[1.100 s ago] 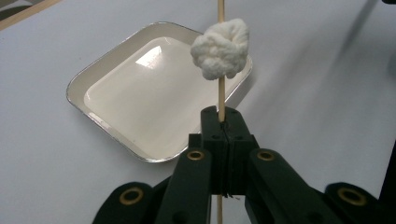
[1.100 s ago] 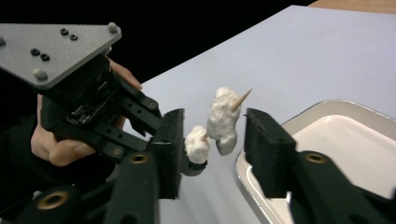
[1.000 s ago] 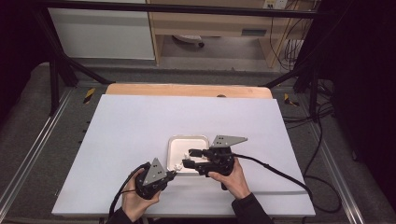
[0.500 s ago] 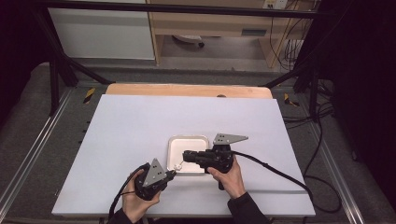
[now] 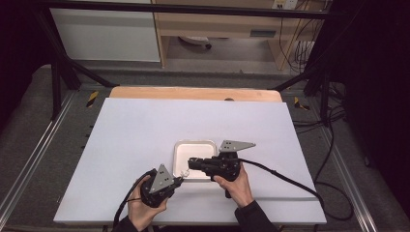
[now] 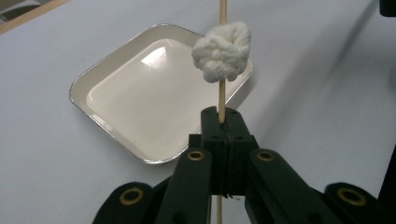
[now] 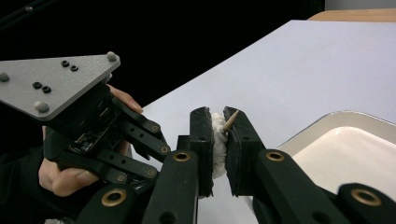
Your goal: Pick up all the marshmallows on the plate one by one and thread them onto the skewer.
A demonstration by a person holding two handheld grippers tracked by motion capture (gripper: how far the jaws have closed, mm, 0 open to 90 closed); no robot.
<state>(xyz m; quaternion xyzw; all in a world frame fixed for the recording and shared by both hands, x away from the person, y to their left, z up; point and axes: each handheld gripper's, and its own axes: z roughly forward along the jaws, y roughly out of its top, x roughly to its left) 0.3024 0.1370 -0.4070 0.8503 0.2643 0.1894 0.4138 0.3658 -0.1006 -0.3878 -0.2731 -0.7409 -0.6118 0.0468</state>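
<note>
My left gripper (image 6: 223,116) is shut on a thin wooden skewer (image 6: 222,93) that stands up from its jaws. A white marshmallow (image 6: 219,53) is threaded on the skewer a little above them. My right gripper (image 7: 219,126) is shut on another white marshmallow (image 7: 217,140), and the skewer's pointed tip (image 7: 231,119) pokes out of it. In the high view the left gripper (image 5: 180,181) and right gripper (image 5: 191,163) meet at the near edge of a white tray (image 5: 193,147).
The tray (image 6: 140,107) has nothing in it and lies on a white table cover (image 5: 145,130). A wooden strip (image 5: 193,93) runs along the table's far edge. The right gripper's cable (image 5: 290,181) trails off to the right.
The right gripper has shifted slightly left and nearer, onto the skewer's tip. The left gripper has barely moved.
</note>
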